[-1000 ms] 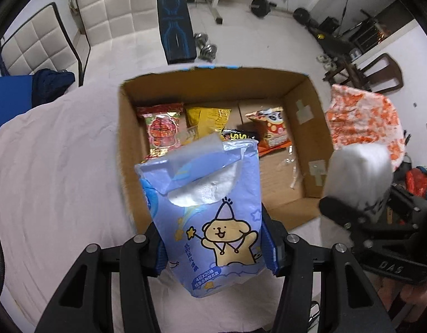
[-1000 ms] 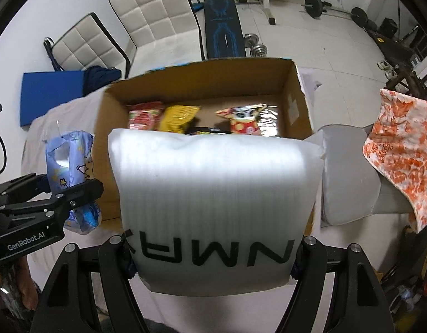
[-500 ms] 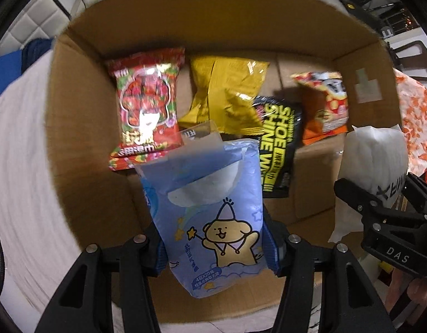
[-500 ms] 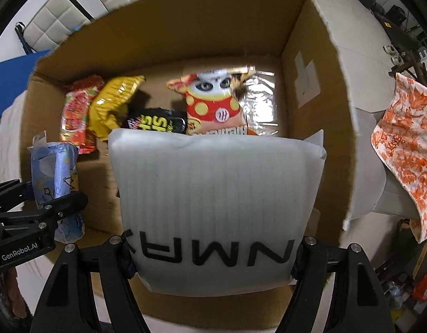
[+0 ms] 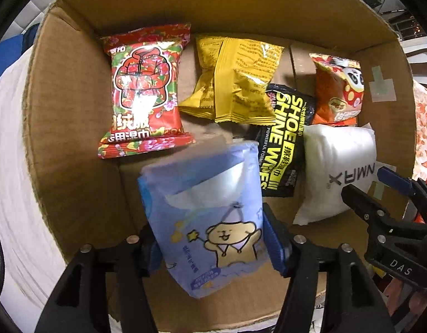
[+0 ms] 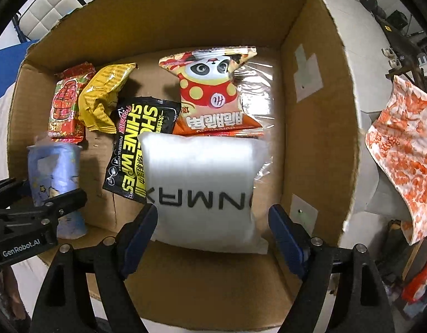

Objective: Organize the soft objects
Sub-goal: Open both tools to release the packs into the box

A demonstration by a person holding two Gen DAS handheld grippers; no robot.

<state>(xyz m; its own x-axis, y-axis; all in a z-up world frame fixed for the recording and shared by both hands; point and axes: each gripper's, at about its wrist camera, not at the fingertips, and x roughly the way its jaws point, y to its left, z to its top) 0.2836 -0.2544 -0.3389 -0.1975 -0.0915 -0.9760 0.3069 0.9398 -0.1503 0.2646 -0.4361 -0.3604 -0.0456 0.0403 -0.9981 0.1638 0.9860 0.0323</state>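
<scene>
Both tools are pointing down into the cardboard box [image 6: 319, 116], each letting go of a soft pack.

The left tool [image 5: 210, 247] is opening its jaws: the blue tissue pack [image 5: 205, 216] is sitting between them, its long axis running straight ahead of the tool, and its blurred top suggests it is slipping loose. The right pad is standing just clear of the pack; the left side is hidden. The pack is limp, glossy film with a cartoon bear print.

The right tool [image 6: 212, 233] is also opening, with a gap on both sides of the white pillow pack [image 6: 202, 191], so it is gripping nothing. That pack is puffy and ribbed, lying directly ahead of the tool, its long axis across the jaws, top edge touching the panda snack bag [image 6: 210, 94].

Beyond the tools, crinkly foil packets are lying flat: a red pack [image 5: 144, 88], a yellow bag [image 5: 235, 80] and black wipes [image 6: 136, 144] between the two released packs.

Judging by this, each hand needs only to lift straight away.
</scene>
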